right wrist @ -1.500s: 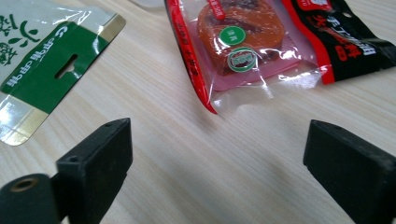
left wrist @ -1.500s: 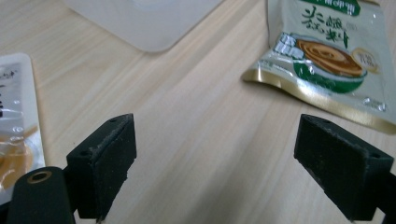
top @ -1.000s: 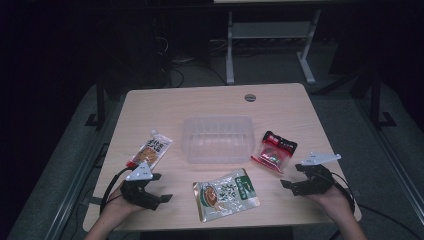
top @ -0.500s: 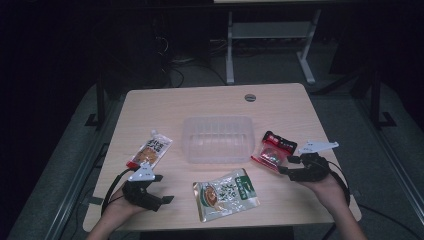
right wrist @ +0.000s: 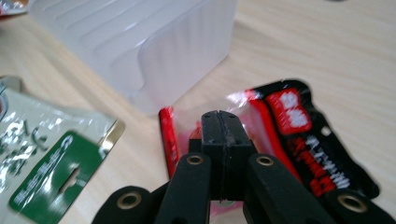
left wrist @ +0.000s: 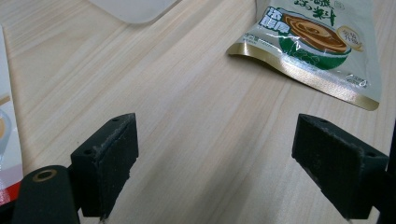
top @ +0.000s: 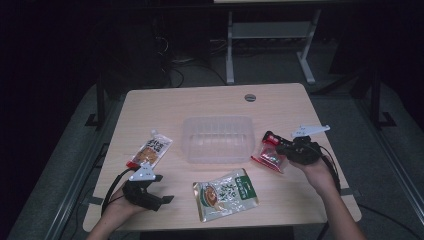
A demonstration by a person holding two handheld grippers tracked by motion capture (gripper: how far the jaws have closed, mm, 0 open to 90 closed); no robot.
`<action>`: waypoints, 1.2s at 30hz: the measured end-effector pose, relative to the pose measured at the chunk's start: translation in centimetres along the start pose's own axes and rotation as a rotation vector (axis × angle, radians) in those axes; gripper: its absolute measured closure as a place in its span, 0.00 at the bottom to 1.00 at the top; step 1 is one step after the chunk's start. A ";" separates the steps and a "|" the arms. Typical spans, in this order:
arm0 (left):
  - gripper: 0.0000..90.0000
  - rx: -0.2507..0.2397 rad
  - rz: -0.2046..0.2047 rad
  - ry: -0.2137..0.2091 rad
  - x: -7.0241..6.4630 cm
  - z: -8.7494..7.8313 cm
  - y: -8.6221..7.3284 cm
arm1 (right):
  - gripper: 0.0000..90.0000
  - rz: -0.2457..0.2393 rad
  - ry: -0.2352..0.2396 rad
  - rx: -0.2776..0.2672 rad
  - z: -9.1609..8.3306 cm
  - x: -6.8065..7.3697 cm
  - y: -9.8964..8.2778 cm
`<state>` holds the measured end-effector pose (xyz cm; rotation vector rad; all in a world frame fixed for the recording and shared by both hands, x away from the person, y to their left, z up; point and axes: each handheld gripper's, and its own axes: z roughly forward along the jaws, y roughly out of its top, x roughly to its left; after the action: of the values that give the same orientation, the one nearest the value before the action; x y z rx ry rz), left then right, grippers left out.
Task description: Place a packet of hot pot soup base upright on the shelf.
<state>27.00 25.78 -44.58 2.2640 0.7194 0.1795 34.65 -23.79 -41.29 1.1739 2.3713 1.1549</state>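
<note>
Glossy red snack packet (right wrist: 280, 126), pinched at its crinkled edge by the just-closed right claw (right wrist: 219, 122), lies beside the ribbed clear plastic tub (top: 218, 138). Left claw (left wrist: 229, 158) stands spread over bare pale-wood bench (top: 200, 102), clear of the green-and-gold pouch (left wrist: 317, 42).

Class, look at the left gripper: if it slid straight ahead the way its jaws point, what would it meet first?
The left gripper is open over bare table. Straight ahead, it would probably first reach the green soup packet, or pass between it and the clear plastic tub; depth is unclear.
</note>
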 end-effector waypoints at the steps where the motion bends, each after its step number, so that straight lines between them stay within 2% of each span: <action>1: 0.16 0.000 0.000 0.000 0.0 0.0 0.0 | 0.99 0.000 0.000 0.000 0.0 0.0 0.0; 4: 0.16 0.001 -0.001 0.000 0.0 0.0 0.0 | 1.00 0.018 -0.009 -0.030 0.3 -0.7 0.8; 12: 0.16 -0.001 -0.006 -0.003 0.0 0.1 0.0 | 1.00 0.029 -0.029 -0.037 2.3 -1.8 1.8; 19: 0.16 0.006 0.003 -0.002 0.1 0.1 0.0 | 1.00 0.030 -0.040 0.002 4.1 -2.4 1.7; 20: 0.16 0.009 0.005 0.000 0.1 0.1 0.0 | 1.00 0.031 -0.040 0.025 4.5 -2.3 1.5; 27: 0.16 0.012 0.005 -0.001 0.1 0.1 0.0 | 1.00 0.032 -0.046 0.078 5.7 -2.5 0.8; 36: 0.16 0.010 -0.010 -0.007 0.1 0.3 -0.1 | 1.00 0.040 -0.041 0.089 6.1 -2.6 0.4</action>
<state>27.09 25.71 -44.85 2.2693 0.7297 0.1636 39.79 -22.32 -45.26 1.2664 2.4015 1.0369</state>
